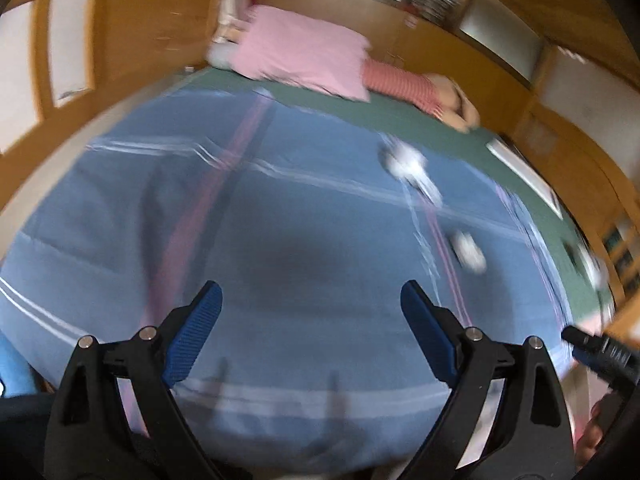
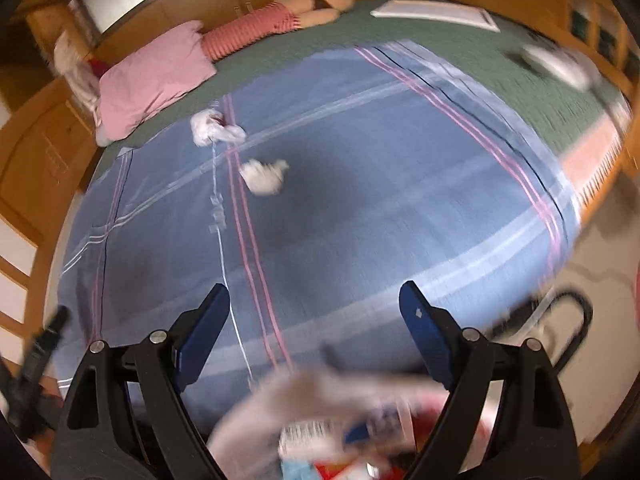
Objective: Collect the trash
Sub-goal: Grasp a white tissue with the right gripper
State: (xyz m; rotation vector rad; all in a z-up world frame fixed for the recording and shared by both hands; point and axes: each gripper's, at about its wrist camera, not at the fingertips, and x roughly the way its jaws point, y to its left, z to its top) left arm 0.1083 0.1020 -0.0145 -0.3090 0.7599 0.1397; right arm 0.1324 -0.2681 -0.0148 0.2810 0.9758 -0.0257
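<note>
Both your grippers, left (image 1: 311,300) and right (image 2: 314,302), are spread wide with nothing between them over the blanket (image 2: 340,200), two wads (image 2: 262,176) ahead (blurred).

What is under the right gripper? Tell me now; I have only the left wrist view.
Observer: A blurred container of wrappers, just below the right gripper.
Operator: Report its jaws.
Observer: Open, with nothing between them.
Operator: Name anything else down there.
Observer: A black looped handle shows on the floor, right of the gripper.
</note>
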